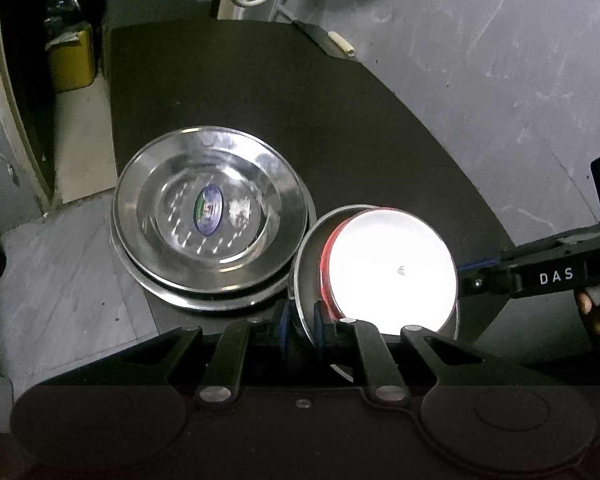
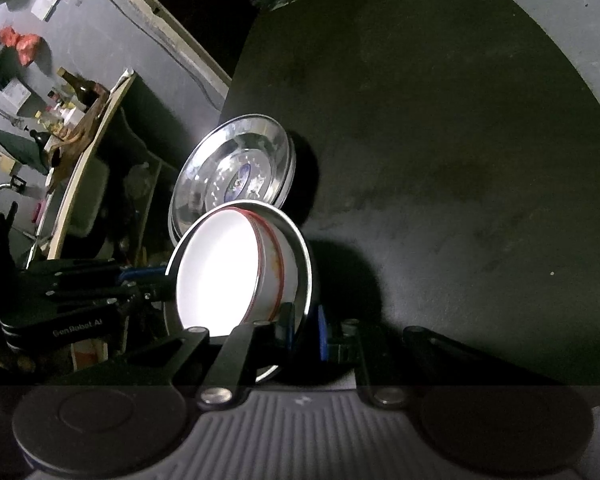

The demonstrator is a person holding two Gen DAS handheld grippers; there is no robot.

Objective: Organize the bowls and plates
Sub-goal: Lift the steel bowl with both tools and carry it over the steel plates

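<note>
A stack of steel plates (image 1: pixel 214 216) lies on the black table (image 1: pixel 260 100); the top one carries an oval sticker. It also shows in the right wrist view (image 2: pixel 244 160). To its right a steel bowl (image 1: pixel 306 264) holds a white bowl with a red band (image 1: pixel 392 272). My left gripper (image 1: pixel 302 322) is shut on the steel bowl's near rim. My right gripper (image 2: pixel 304 330) is shut on the opposite rim of the steel bowl (image 2: pixel 304 264), with the white bowl (image 2: pixel 220 276) inside. The right gripper shows at the right in the left wrist view (image 1: pixel 466 276).
The table's left edge drops to a grey floor (image 1: pixel 68 272). A yellow box (image 1: pixel 72 60) stands beyond it. A shelf with bottles (image 2: pixel 76 92) is at the left of the right wrist view. The table surface (image 2: pixel 440 140) stretches to the right.
</note>
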